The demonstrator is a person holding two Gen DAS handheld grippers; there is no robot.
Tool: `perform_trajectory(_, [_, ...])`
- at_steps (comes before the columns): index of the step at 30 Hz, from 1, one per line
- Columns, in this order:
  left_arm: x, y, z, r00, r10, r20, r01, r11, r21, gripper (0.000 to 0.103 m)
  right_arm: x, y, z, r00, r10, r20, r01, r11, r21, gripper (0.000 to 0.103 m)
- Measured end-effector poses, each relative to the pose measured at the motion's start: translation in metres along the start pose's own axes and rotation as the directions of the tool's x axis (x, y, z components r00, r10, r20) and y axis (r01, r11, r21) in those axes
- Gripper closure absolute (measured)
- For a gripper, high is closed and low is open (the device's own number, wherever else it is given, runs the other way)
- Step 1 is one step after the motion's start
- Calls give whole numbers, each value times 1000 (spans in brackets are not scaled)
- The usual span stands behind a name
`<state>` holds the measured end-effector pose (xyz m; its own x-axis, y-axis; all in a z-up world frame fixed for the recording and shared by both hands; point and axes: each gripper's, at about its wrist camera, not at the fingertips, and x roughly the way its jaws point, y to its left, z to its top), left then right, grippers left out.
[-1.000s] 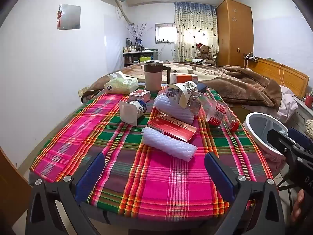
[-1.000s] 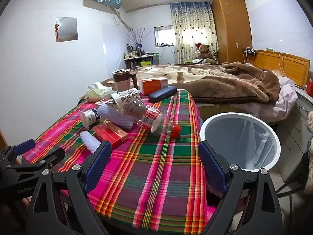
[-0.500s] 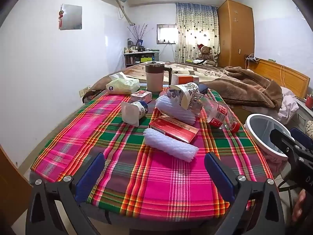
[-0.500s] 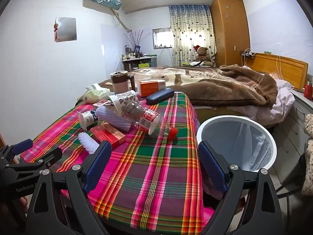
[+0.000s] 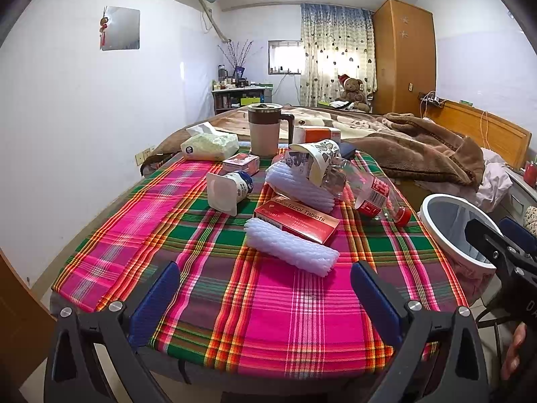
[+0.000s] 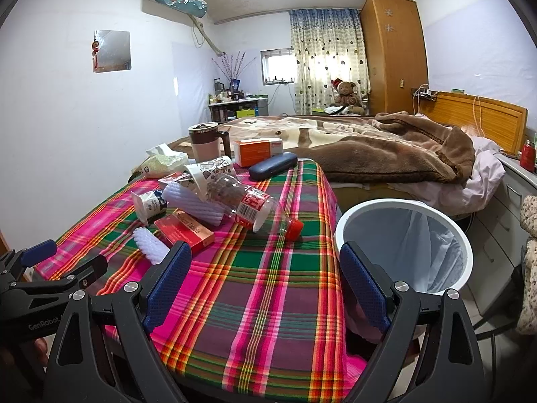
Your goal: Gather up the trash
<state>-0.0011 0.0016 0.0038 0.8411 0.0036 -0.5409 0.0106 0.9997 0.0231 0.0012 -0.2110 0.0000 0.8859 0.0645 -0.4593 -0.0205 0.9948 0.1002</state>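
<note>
Bedroom: plaid tablecloth (image 5: 188,228) strewn with trash, white bin (image 6: 349,221) beside.

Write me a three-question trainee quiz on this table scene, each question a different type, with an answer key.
1. True or false: the left gripper is shut on the red tablet box.
2. Multiple choice: the plastic bottle with the red cap is (A) standing upright, (B) lying on its side on the plaid cloth, (C) inside the bin.
3. Fill in: the white trash bin stands off the table's ____ edge, seen from the right wrist camera.

Key:
1. False; both the left gripper and the right gripper are open and hold nothing.
2. B.
3. Right.
</note>
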Motion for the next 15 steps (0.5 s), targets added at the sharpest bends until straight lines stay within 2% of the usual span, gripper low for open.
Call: perform_trajectory(15, [2,0,-1,1000,-1,-2,1,1000,-1,0,-1,1,0,1000,3,2,-3,1000,-5,11])
